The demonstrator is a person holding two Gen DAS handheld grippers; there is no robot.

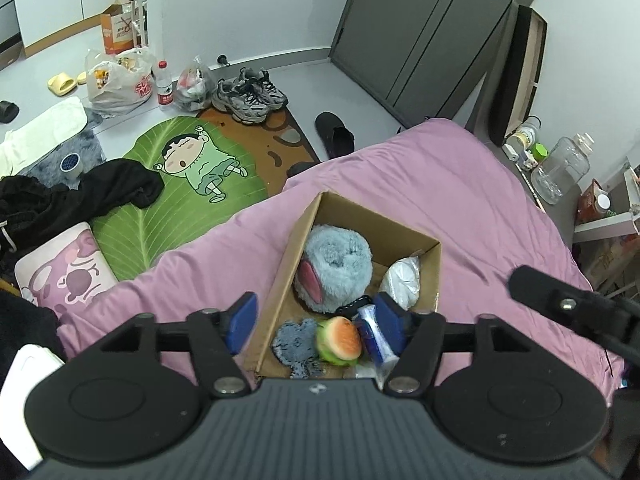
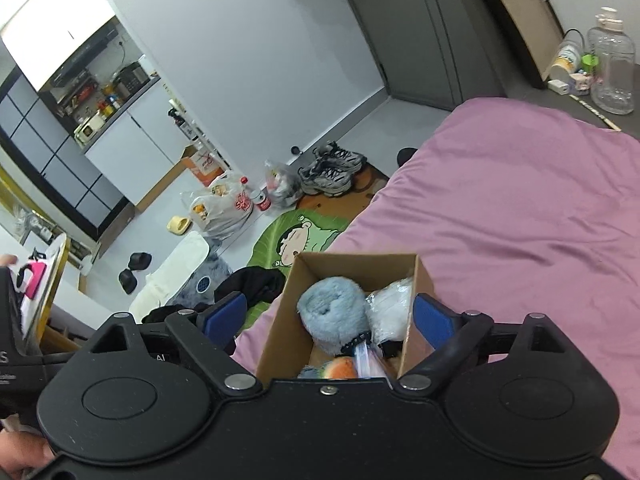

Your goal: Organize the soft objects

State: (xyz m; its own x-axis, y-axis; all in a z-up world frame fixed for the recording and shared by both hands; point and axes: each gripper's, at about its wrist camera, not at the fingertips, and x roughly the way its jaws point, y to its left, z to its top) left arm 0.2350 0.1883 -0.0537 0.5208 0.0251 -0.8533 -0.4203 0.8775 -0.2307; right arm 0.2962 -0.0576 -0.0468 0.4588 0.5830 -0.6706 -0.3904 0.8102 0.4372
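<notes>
While poised above the cardboard box (image 1: 400, 224) on the pink bed (image 1: 500, 200), spread wide and empty: left gripper (image 1: 316, 320), right gripper (image 2: 330, 316). Directly ahead, between the blue pads (image 1: 242, 322): fluffy blue plush (image 1: 334, 268), burger toy (image 1: 339, 341), white bundle (image 1: 402, 280), all inside.

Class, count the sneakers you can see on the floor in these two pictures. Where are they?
2. One grey sneaker sits at the doormat's far edge by the wall, and the second sneaker lies right beside it, touching. Others may be hidden behind the bed.
</notes>
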